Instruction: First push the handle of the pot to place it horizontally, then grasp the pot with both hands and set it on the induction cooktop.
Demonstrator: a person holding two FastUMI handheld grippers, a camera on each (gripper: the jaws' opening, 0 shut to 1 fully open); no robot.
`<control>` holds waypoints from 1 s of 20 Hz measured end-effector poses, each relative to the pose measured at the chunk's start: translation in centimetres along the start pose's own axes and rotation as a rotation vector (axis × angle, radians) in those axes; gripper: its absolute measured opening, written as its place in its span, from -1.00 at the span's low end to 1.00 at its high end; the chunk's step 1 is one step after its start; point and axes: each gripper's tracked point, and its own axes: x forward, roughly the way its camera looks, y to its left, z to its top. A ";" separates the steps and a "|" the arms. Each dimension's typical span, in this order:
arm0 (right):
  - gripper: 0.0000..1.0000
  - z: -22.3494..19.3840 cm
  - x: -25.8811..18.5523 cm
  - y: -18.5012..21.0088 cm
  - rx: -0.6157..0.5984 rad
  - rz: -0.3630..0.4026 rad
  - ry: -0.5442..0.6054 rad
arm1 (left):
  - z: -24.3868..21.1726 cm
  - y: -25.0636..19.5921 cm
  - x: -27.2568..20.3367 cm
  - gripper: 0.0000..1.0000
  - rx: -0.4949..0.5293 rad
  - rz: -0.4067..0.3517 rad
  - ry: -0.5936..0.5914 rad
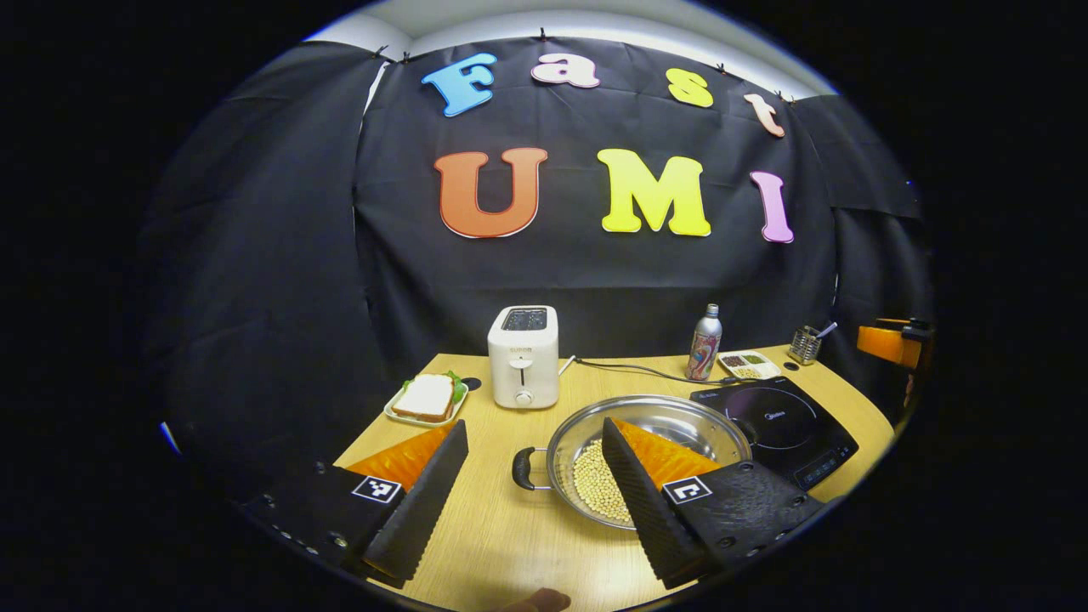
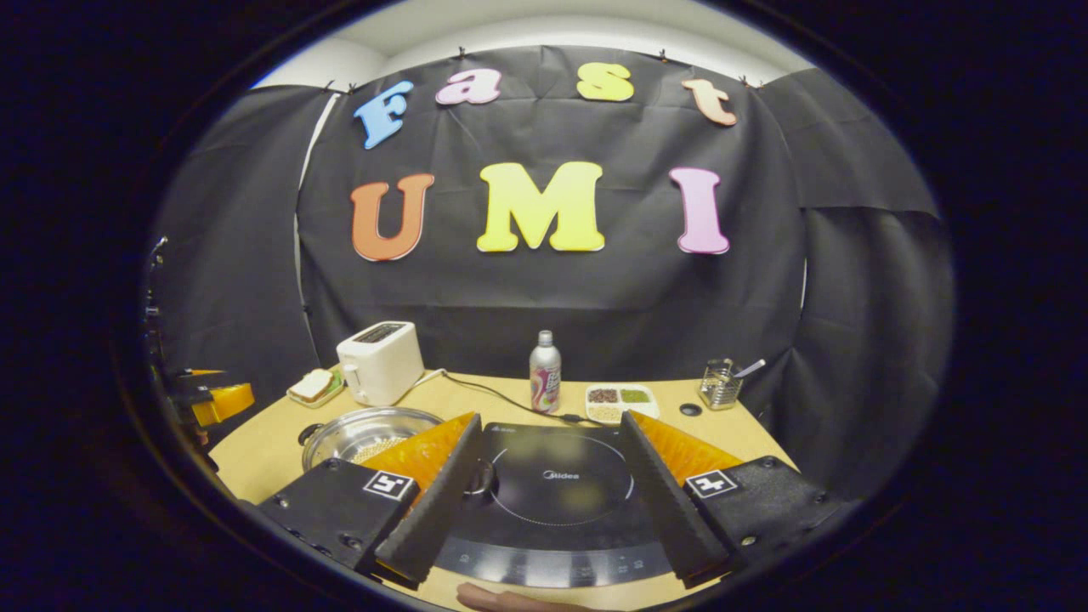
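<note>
In the left gripper view, the left tool [image 1: 535,476] is held with fingers spread apart above the tabletop [image 1: 510,527]; the pot [image 1: 646,455] sits just beside the induction cooktop [image 1: 786,429]. In the right gripper view, the right tool [image 2: 552,493] is spread wide over the induction cooktop [image 2: 561,493], the pot [image 2: 361,432] at its left.

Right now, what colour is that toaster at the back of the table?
The toaster is white with a dark slot top, clearest in the left gripper view.
</note>
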 end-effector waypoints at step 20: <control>1.00 -14.2 13.3 7.5 0.059 0.053 0.419 | -11.4 0.2 10.5 0.79 -0.003 -0.063 0.361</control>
